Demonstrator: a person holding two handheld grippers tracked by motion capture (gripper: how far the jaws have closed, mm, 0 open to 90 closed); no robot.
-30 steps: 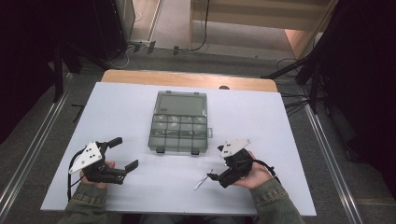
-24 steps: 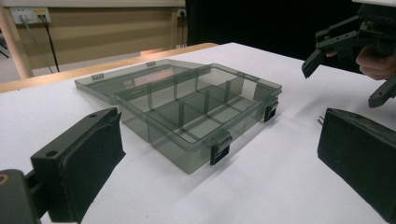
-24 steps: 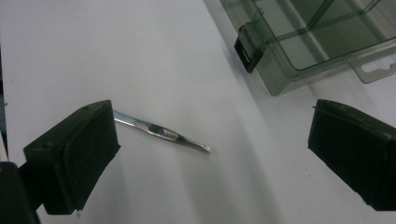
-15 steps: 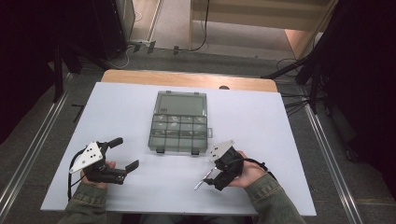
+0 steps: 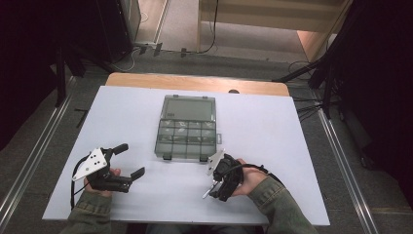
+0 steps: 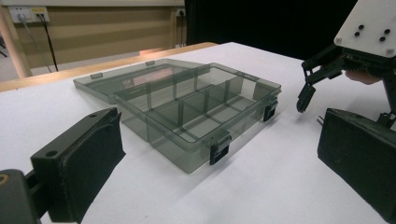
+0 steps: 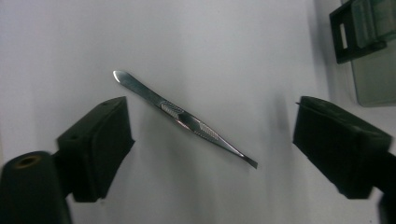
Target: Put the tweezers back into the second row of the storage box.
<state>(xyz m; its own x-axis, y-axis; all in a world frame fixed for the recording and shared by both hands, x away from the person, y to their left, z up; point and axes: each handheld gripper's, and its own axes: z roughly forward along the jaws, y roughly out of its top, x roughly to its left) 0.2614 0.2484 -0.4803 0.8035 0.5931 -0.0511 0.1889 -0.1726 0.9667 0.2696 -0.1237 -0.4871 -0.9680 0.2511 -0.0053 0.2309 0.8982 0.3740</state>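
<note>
On the left of the white table (image 5: pixel 292 131), the left gripper (image 5: pixel 130 161) rests low in the person's left hand (image 5: pixel 100 181). Its jaws are spread wide with nothing between them, and they point toward the box.

In the middle sits a clear grey plastic box (image 5: pixel 187 137). Its lid (image 5: pixel 189 108) is open and lies flat on the table behind it. The box is split into many little rooms, and the ones that can be seen are empty. Two dark clips (image 6: pixel 219 150) sit on its front wall.

On the right, near the front right corner of the box, the right gripper (image 5: pixel 214 191) points down. Its jaws are spread wide, one on each side of thin metal tweezers (image 7: pixel 183 116). The tweezers lie flat on the table, and the jaws are not touching them.
</note>
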